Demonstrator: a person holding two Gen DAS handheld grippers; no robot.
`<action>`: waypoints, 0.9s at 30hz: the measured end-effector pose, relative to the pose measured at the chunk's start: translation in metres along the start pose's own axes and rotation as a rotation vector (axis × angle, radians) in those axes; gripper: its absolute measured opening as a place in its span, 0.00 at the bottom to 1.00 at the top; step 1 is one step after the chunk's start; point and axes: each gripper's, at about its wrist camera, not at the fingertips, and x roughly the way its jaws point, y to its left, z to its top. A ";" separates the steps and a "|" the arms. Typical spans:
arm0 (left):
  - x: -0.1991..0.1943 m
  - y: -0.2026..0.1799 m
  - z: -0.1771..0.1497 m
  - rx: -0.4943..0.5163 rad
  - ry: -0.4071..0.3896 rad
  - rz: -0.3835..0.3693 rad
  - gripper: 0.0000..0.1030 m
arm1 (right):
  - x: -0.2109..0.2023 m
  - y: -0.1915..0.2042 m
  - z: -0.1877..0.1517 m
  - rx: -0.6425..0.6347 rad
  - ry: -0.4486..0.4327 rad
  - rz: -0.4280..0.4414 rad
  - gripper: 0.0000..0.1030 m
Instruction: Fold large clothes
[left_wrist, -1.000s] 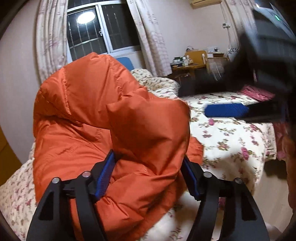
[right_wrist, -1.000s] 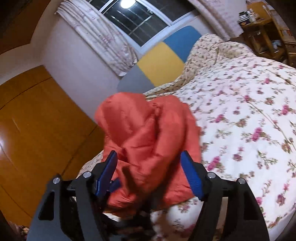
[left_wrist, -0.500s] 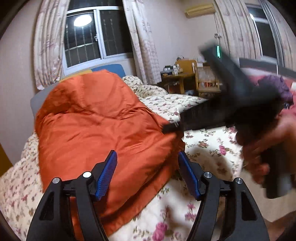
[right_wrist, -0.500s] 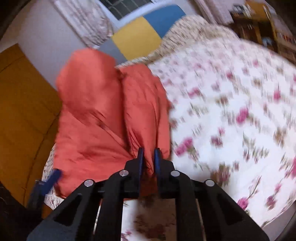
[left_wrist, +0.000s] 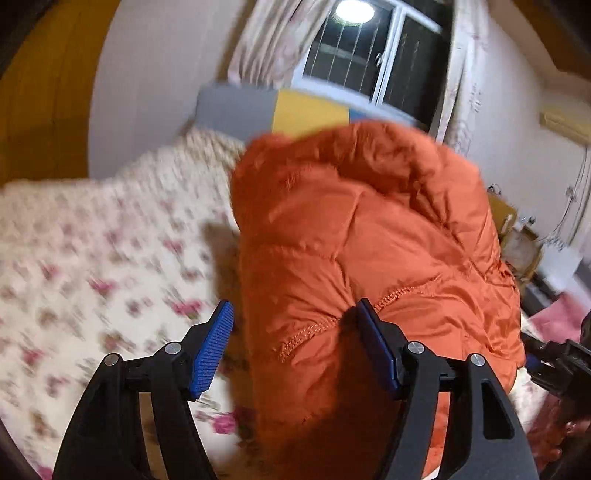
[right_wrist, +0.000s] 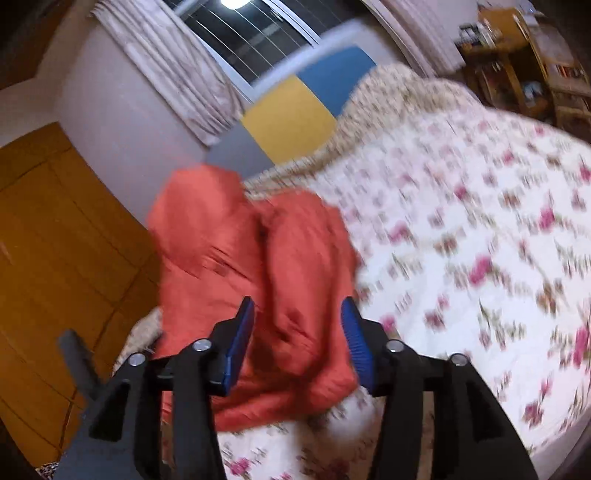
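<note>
- Left gripper (left_wrist: 293, 341) is standing spread around the orange jacket (left_wrist: 369, 258), only its right pad touching.
- Right gripper (right_wrist: 297, 341) is opening, jacket fabric lying between its jaws.
- Only the right view is showing the wooden wardrobe (right_wrist: 55, 258) beyond the bed (right_wrist: 480, 240).

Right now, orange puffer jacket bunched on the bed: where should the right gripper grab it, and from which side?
Probably the loose lobe of the orange jacket nearest the right gripper, coming in from the bed's near edge. That fold bulges up off the floral bedspread, so the fingers can straddle it. The jaws are opening with fabric between them, pads not pressing. The left gripper also straddles fabric, which touches at least its right pad.
</note>
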 end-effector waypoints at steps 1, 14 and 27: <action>0.002 -0.003 0.001 0.017 0.004 0.001 0.66 | 0.000 0.006 0.006 -0.018 -0.014 0.026 0.62; 0.001 -0.027 0.005 0.144 -0.001 -0.030 0.66 | 0.069 0.059 0.048 -0.147 0.095 -0.003 0.09; 0.034 -0.060 -0.001 0.238 0.017 0.015 0.78 | 0.095 0.002 0.011 -0.103 0.102 -0.205 0.07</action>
